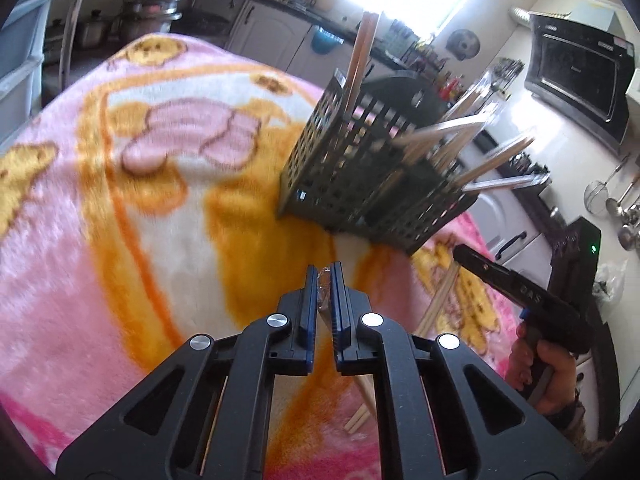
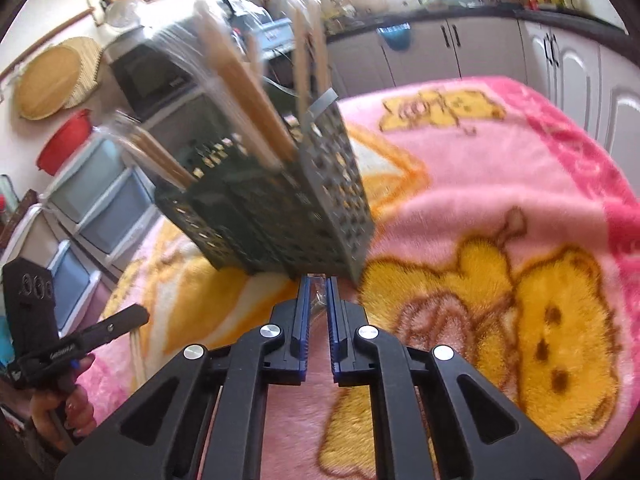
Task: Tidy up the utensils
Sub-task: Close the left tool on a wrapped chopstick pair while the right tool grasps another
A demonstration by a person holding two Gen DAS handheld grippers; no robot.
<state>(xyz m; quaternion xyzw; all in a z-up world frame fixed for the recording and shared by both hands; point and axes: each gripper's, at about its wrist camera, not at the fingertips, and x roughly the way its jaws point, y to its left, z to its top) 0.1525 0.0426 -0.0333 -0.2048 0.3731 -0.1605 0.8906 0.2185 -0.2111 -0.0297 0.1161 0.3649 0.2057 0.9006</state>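
Note:
A dark slotted utensil basket (image 1: 360, 184) (image 2: 272, 208) stands on the pink cartoon blanket (image 1: 120, 200) (image 2: 500, 152), with several plastic-wrapped wooden chopsticks (image 1: 460, 128) (image 2: 244, 92) sticking out of it. My left gripper (image 1: 325, 276) is shut on the clear-wrapped end of a chopstick pair (image 1: 362, 396) that trails down beneath it, just short of the basket. My right gripper (image 2: 319, 282) is shut on a clear-wrapped piece (image 2: 318, 300) close to the basket's base. Each gripper appears in the other's view, with chopsticks (image 1: 444, 296) (image 2: 136, 354) hanging under it.
Kitchen cabinets and a cluttered counter (image 2: 460, 40) run behind the table. A black oven (image 1: 580, 80) stands on a white unit, ladles (image 1: 624, 208) hang nearby, and plastic drawers (image 2: 100, 200) sit beyond the blanket's edge. A hand (image 1: 548, 376) holds the right gripper's handle.

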